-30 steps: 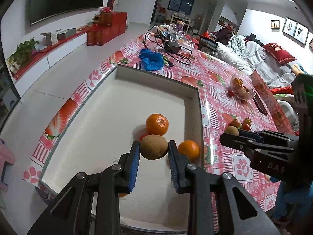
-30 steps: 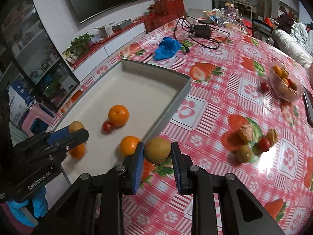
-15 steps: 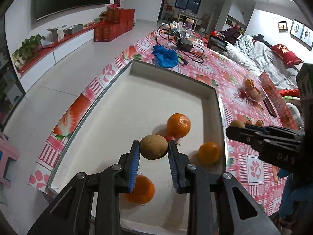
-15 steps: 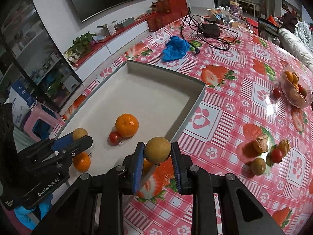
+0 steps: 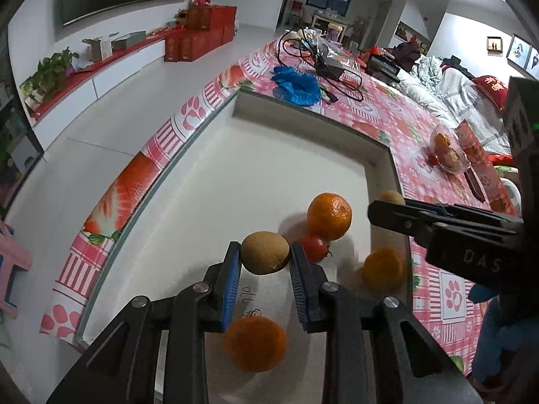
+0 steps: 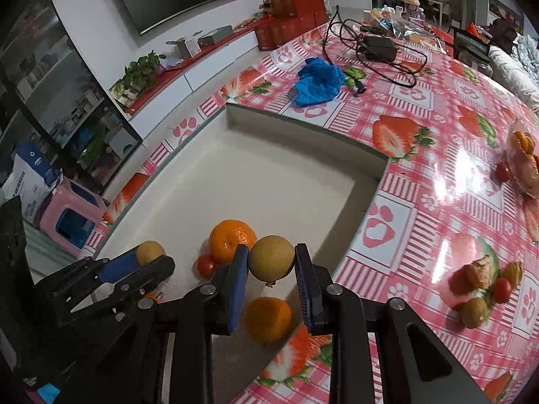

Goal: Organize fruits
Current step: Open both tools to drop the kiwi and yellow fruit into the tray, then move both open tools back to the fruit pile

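Note:
My left gripper [image 5: 265, 257] is shut on a brown kiwi [image 5: 265, 252], held above the near end of the white tray [image 5: 235, 175]. My right gripper [image 6: 271, 262] is shut on a second brown kiwi [image 6: 271, 262], over the tray's near right corner. In the tray lie three oranges [image 5: 329, 216] [image 5: 384, 268] [image 5: 255, 343] and a small tomato [image 5: 315, 248]. The right gripper shows in the left wrist view [image 5: 387, 206], and the left gripper shows in the right wrist view [image 6: 151, 257].
On the strawberry tablecloth [image 6: 421, 141] to the right lie a loose kiwi [image 6: 474, 312], small tomatoes [image 6: 502, 290] and husked fruits [image 6: 478, 269]. A clear bowl of fruit [image 6: 525, 161] sits far right. A blue cloth [image 6: 318, 80] and black cables [image 6: 377, 47] lie beyond the tray.
Both grippers have pulled back and to the left while holding their kiwis. The right gripper went from over the tablecloth to over the tray's corner. More of the tray and a third orange came into view.

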{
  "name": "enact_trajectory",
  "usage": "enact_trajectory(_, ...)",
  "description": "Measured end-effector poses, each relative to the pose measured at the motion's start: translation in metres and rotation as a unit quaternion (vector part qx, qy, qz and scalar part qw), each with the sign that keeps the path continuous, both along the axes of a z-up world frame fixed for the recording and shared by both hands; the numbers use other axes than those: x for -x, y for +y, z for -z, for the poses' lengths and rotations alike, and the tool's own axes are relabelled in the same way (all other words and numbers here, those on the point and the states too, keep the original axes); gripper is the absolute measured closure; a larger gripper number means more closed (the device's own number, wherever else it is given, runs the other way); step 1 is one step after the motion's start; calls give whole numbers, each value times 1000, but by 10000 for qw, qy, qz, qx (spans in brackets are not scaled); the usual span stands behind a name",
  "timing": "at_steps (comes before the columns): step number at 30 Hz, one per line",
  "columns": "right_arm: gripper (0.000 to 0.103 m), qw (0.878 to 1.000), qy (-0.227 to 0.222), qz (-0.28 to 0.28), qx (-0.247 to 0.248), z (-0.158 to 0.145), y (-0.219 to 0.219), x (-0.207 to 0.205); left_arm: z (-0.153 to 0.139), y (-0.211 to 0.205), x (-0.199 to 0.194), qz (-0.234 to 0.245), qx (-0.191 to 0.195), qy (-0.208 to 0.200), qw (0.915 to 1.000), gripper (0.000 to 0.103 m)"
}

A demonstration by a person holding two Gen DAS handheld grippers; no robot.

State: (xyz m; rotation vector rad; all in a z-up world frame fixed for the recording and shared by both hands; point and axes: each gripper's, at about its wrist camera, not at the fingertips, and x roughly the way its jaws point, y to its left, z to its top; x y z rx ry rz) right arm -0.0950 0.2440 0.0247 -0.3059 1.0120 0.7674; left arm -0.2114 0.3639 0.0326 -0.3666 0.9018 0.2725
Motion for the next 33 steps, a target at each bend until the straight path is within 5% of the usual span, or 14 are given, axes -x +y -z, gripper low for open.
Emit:
enact_trajectory(4, 74, 10000, -13, 36, 26, 5, 4, -1, 3, -1, -2, -17, -19, 45, 10000, 68)
enact_trajectory(8, 74, 10000, 51, 50, 62, 9, 3, -3, 1, -2, 0, -52, -57, -3, 10000, 34)
enact_trajectory(11, 74, 9999, 139, 91, 17, 9, 0, -6, -2, -3, 2, -114, -112, -47, 9999, 27)
enact_trajectory(13, 63, 9998, 169, 102, -25, 7, -3, -6, -3, -5, 3, -117, -145, -43, 9998, 25)
enact_trajectory(14, 35, 9998, 148, 116, -73, 4, -5, -5, -4, -6, 4, -115, -169, -42, 9998, 24)
enact_trajectory(15, 27, 9996, 148, 50, -256, -1, -7, -3, -5, -7, 4, -116, -182, -43, 9998, 24)
enact_trajectory(22, 23, 9996, -188, 161, -158, -17, -23, 8, -16, -21, 10, -33, -272, -92, 9996, 23)
enact_trajectory(24, 0, 9991, -195, 335, -164, -18, -36, 7, -20, -29, 10, 42, -295, -104, 9995, 23)
enact_trajectory(33, 0, 9909, -235, 1309, -201, -23, -129, -6, -33, -87, 3, 696, -487, -186, 9962, 23)
